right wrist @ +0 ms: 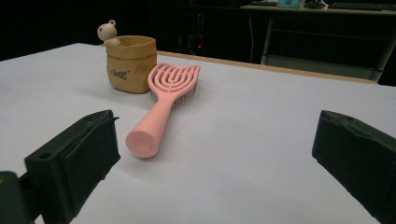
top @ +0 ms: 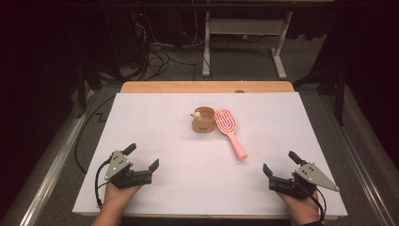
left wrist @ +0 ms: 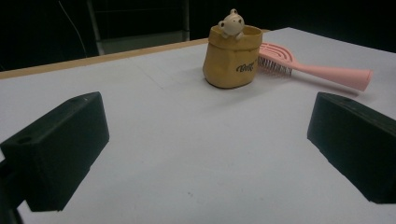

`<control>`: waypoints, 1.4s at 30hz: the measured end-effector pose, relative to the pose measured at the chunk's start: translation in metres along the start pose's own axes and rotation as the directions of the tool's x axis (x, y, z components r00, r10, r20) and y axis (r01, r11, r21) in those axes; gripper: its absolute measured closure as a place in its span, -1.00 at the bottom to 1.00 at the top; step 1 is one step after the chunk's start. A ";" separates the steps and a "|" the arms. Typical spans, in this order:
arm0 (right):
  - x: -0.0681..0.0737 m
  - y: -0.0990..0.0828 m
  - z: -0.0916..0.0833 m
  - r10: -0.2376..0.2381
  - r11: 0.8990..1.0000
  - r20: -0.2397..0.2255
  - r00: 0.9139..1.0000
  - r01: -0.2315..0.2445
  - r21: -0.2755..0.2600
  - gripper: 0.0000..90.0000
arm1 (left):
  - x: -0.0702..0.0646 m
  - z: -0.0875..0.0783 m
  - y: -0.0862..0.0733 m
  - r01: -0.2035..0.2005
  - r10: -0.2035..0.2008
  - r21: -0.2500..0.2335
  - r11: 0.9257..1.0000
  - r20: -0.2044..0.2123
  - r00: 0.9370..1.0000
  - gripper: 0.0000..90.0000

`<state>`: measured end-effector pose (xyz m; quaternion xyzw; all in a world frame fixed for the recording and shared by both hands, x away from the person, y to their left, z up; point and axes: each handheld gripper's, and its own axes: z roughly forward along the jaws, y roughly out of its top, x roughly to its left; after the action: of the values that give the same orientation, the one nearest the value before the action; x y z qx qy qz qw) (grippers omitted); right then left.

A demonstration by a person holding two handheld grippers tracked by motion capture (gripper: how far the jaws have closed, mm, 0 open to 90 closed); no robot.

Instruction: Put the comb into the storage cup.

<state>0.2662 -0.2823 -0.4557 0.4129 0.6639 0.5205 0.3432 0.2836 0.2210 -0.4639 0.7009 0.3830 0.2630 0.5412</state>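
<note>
**Two open grippers before a brush and pot**

High view: left gripper [top: 142, 157] at lower left and right gripper [top: 280, 163] at lower right, jaws apart and empty. Pink hairbrush [top: 230, 132] lies at frame centre, its head touching the tan pot [top: 203, 119] on the white table [top: 155, 122].

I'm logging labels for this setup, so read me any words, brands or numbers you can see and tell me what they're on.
Dark cursive word on the side of the tan pot: too blurred to read.
Pink hairbrush: no text visible.
</note>
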 end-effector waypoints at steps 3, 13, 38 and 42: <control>0.000 0.000 0.000 0.002 1.000 0.000 1.000 -0.002 0.001 -0.97 | 0.000 0.001 0.000 -0.007 0.007 -0.002 1.000 -0.003 1.000 -1.00; 0.002 0.002 0.000 -0.007 1.000 -0.008 1.000 0.007 0.006 -0.97 | 0.001 0.000 0.000 0.013 -0.013 -0.006 1.000 0.006 1.000 -1.00; 0.019 0.008 0.011 -0.033 0.974 -0.036 0.999 0.040 0.224 -0.85 | 0.001 0.001 0.000 0.009 -0.009 0.004 1.000 0.006 1.000 -1.00; 0.021 0.006 0.014 -0.032 0.962 -0.044 0.999 0.043 0.270 -0.80 | 0.001 0.001 0.000 0.004 -0.004 0.010 1.000 0.010 1.000 -1.00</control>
<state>0.2706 -0.2574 -0.4536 0.4330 0.7431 0.4264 0.2803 0.2849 0.2207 -0.4646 0.7042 0.3830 0.2566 0.5400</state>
